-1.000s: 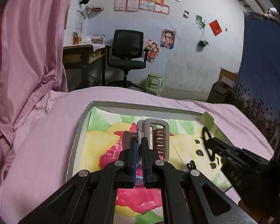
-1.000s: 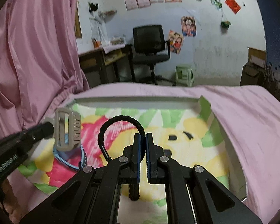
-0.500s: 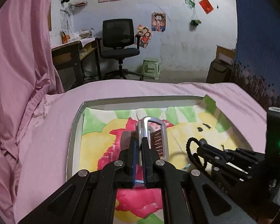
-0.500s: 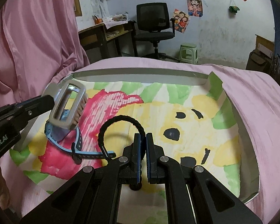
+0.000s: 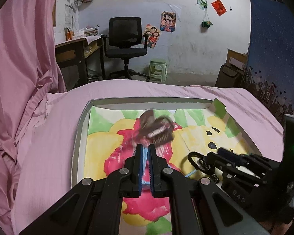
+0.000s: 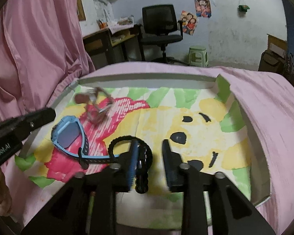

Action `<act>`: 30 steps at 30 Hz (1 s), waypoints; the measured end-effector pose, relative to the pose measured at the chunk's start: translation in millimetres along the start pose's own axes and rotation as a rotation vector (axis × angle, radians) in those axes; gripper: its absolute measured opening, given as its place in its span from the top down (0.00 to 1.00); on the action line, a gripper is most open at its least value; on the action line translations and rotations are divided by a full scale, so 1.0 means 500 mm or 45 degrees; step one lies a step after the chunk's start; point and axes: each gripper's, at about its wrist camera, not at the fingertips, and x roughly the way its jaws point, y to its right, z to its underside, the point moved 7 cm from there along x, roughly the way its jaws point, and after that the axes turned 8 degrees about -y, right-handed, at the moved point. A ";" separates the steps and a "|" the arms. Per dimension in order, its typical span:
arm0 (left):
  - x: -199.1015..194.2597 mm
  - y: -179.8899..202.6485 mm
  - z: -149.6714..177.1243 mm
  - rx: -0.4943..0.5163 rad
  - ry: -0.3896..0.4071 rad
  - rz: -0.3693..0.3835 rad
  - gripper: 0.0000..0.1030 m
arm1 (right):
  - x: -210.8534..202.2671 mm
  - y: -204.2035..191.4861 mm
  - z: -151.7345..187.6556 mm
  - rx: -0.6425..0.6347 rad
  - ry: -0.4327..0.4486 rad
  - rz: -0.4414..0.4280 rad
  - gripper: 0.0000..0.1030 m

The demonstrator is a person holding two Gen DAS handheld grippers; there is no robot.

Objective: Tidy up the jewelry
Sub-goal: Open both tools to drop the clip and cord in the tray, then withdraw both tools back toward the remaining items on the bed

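Tray (image 6: 147, 77): set on the pink bedding; near edge cut off by both grippers.
Right gripper (image 6: 150, 152): jaws spread, black bracelet (image 6: 141, 156) lying between them.
Left gripper (image 5: 145, 152): fingers nearly pressed together; nothing clearly pinched.
Blue watch (image 6: 68, 135): lying in the tray.
Grey clip (image 6: 96, 105): motion-blurred, shape unclear.

Both claws opened, loads released.
Right gripper (image 6: 150, 156) now spread wide, black braided bracelet (image 6: 139, 156) lying loose between its fingers; grey hair claw clip (image 5: 155, 130) blurred, free ahead of slightly parted left gripper (image 5: 145, 156).
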 end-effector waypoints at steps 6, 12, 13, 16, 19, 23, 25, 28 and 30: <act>-0.028 -0.004 0.028 -0.041 0.055 0.038 0.63 | -0.063 0.000 0.006 0.006 0.149 -0.010 0.59; -0.081 -0.012 0.048 -0.082 0.175 0.036 0.49 | -0.141 0.002 0.011 -0.008 0.305 -0.005 0.47; -0.090 -0.013 0.051 -0.091 0.193 0.045 0.46 | -0.157 0.001 0.014 -0.010 0.337 -0.004 0.43; -0.116 -0.019 0.060 -0.112 0.246 0.050 0.33 | -0.197 -0.001 0.025 -0.030 0.409 0.005 0.36; -0.145 -0.021 0.075 -0.124 0.297 0.064 0.24 | -0.232 -0.003 0.039 -0.039 0.466 0.008 0.28; -0.179 -0.016 0.097 -0.117 0.359 0.068 0.12 | -0.278 -0.001 0.057 -0.040 0.541 0.011 0.19; -0.196 -0.012 0.109 -0.107 0.385 0.063 0.07 | -0.296 -0.001 0.066 -0.045 0.563 0.012 0.16; -0.215 -0.010 0.122 -0.101 0.411 0.061 0.05 | -0.320 0.001 0.081 -0.052 0.591 0.016 0.14; -0.231 -0.007 0.131 -0.099 0.432 0.060 0.04 | -0.334 0.001 0.089 -0.055 0.606 0.013 0.14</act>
